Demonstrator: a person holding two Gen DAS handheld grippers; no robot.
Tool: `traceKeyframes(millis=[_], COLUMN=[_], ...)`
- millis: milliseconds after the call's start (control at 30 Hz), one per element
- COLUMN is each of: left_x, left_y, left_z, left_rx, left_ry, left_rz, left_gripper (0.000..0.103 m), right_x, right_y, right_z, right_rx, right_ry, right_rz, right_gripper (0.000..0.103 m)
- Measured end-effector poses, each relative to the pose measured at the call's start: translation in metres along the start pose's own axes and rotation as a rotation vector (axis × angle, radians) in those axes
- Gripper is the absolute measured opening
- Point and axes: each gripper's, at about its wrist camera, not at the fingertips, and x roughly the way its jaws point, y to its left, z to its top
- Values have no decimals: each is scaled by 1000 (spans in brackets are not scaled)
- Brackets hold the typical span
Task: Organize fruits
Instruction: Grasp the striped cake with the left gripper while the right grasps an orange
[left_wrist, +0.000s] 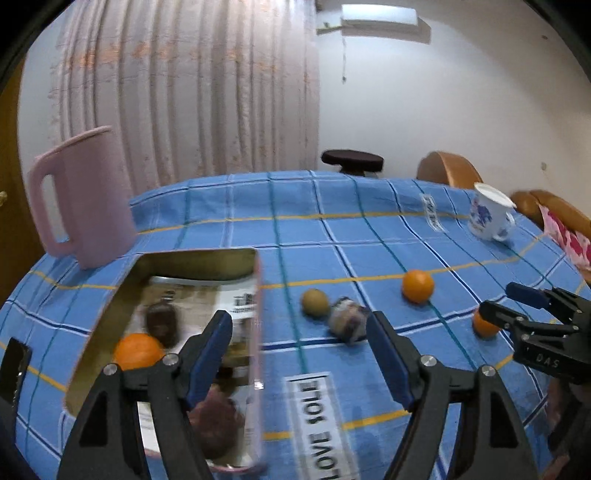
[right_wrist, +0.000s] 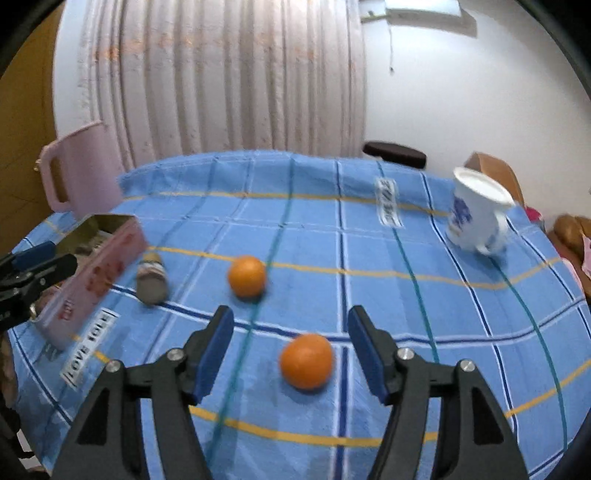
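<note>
A pink tin box (left_wrist: 258, 332) lies open on the blue checked tablecloth (left_wrist: 369, 240); inside it are an orange (left_wrist: 137, 350), a dark brown fruit (left_wrist: 162, 321) and a reddish fruit (left_wrist: 216, 417). On the cloth lie a kiwi (left_wrist: 315, 302), a mottled purple-white object (left_wrist: 347, 320) and two oranges (left_wrist: 417, 286) (left_wrist: 484, 325). My left gripper (left_wrist: 299, 336) is open and empty over the box's right wall. My right gripper (right_wrist: 291, 338) is open, with one orange (right_wrist: 306, 361) between its fingers; the other orange (right_wrist: 246, 276) lies farther off. The box also shows in the right wrist view (right_wrist: 96, 273).
A pink jug (left_wrist: 85, 199) stands at the far left by the box. A white cup with blue flowers (left_wrist: 489, 214) stands at the far right. A small cylindrical object (right_wrist: 151, 278) lies beside the box. Curtain, stool and chairs are behind the table.
</note>
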Motion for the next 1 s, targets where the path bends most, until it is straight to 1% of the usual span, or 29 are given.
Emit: traceKeyframes(millis=[33,100,167,233,267,300,333,367,500,700,800,900,967,1000], left_x=[5,13,20,26,30,32,36,38,49,62,67,71,73,73], left_y=[-5,-11,-16,-18,-19,-19,-19,-19,-22,-29,-31,-32,-35,-36], left_z=[0,-1,-1,-1,0,0,0,-1,-2,4,6,9,9,9], left_rx=[6,15,29,30,30,28,23,22,20,27,40,39,49,48], left_ry=[13,35,50,63,76,85,98,106,135,160,169,172,179,177], left_rz=[-8,-18,-17,-21,-29,-33,-41,-42,-55,-70,-62,-44,-35,-37], left_gripper=[76,76,76,76,76,76,76,76,76,76,76,76,76,72], right_x=[2,4,9,15,19,25,27,29,25,27,31,37,35,34], right_y=[-3,-7,-11,-13,-15,-17,-18,-19,-12,-2,3,4,4,3], right_z=[-1,-3,-5,-6,-6,-5,-6,-6,-5,8,13,13,14,14], right_rx=[11,28,32,45,52,63,70,78,49,56,64,79,86,86], right_ry=[20,32,63,90,107,131,144,151,129,90,70,72,57,55], right_rz=[4,9,10,32,39,52,61,67,53,61,43,31,31,27], right_gripper=[65,60,59,55,54,52,42,39,39,39,39,39,39,39])
